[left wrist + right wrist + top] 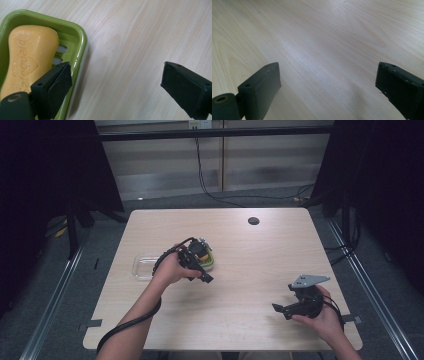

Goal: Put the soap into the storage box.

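On the tabletop (pixel 240 270), near its middle, sits a green soap dish (pixel 77 32) holding a yellow soap bar (pixel 27 57) stamped "Safeguard". Just left of the dish in the high view lies a clear plastic lid (pixel 142 267), flat on the wood. Left tool (pixel 115 85) hangs over the dish's edge, released, jaws spread wide: one jaw over the dish rim beside the bar, the other over bare wood. Contact with the soap cannot be told. Right tool (pixel 282 309) is held low near the right front corner, well apart from the dish, jaws likewise spread, bare wood between them.
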The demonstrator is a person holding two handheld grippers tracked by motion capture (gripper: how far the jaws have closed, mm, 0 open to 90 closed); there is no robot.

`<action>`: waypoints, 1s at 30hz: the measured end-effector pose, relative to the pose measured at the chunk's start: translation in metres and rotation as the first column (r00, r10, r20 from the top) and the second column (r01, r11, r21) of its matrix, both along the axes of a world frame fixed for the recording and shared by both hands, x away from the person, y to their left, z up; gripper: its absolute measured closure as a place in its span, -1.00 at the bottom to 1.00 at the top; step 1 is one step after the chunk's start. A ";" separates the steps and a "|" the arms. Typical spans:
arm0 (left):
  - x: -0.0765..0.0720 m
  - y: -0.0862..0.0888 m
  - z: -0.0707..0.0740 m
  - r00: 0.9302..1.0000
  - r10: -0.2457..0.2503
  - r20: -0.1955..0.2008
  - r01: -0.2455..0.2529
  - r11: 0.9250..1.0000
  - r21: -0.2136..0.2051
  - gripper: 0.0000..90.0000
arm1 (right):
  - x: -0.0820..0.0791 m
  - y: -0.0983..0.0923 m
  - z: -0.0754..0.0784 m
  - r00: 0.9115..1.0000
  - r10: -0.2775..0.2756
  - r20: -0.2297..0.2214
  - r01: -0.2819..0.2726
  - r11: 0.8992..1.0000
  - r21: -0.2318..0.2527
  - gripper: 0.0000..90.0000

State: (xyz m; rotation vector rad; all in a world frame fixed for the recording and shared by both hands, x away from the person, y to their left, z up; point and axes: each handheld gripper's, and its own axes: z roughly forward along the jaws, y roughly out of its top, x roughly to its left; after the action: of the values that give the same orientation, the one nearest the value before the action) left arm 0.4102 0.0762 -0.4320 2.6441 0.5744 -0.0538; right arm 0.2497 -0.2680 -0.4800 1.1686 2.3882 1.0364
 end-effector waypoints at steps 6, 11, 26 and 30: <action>-0.007 0.001 -0.004 1.000 -0.002 -0.002 0.002 1.000 -0.021 -0.80 | 0.000 0.000 0.000 1.000 0.000 -0.004 0.000 1.000 0.001 -0.88; -0.011 0.003 -0.009 1.000 -0.007 0.001 0.007 1.000 -0.026 -0.81 | 0.000 0.001 0.000 1.000 0.006 -0.004 -0.006 1.000 0.003 -0.88; -0.023 0.005 -0.016 1.000 -0.025 0.008 0.025 0.998 -0.049 -0.83 | 0.000 0.002 -0.001 1.000 0.006 -0.007 -0.006 1.000 -0.003 -0.88; -0.029 0.003 -0.019 1.000 -0.011 0.014 0.012 0.997 -0.073 -0.84 | 0.000 0.002 -0.002 1.000 0.008 -0.007 -0.008 1.000 -0.001 -0.88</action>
State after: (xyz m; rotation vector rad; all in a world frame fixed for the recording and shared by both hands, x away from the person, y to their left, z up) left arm 0.3814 0.0795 -0.4506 2.5755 0.5422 -0.0591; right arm 0.2500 -0.2663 -0.4819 1.1658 2.4005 1.0345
